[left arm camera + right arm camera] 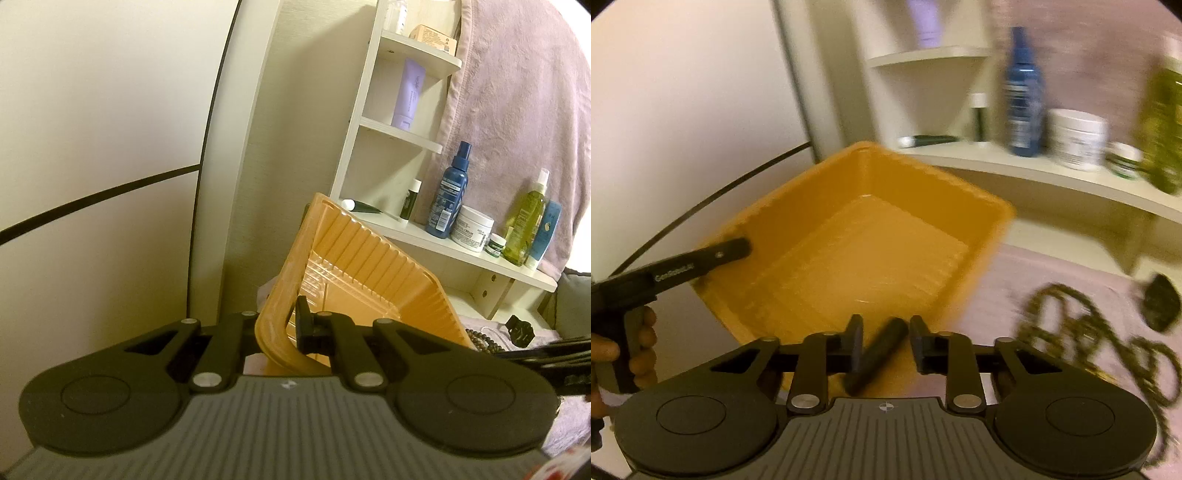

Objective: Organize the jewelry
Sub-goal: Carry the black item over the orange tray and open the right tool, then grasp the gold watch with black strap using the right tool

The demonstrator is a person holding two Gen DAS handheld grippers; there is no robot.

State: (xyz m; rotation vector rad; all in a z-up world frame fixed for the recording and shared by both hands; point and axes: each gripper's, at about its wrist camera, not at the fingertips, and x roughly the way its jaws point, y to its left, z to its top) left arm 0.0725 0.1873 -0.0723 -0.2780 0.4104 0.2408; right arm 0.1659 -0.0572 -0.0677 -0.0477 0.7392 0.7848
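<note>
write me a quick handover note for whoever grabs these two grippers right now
Left gripper: shut on the rim of the orange tray, holding it tilted up off the cloth-covered table.
Right gripper: open, a dark cylinder-shaped piece loose between its fingers, not pressed; it lies at the tray's near edge.
Jewelry: the beaded necklace lies tangled on the table to the right of the tray, a dark oval piece beyond it.
Done: the tray's floor looks empty, apart from that dark piece at its edge.
Left: get the necklace and oval piece into the tray, then set it down flat.

Pink cloth-covered table point(1052, 273), beaded necklace point(1082, 325) and dark clip point(1161, 302) lying on it, white shelf point(461, 254) with bottles and jars behind
</note>
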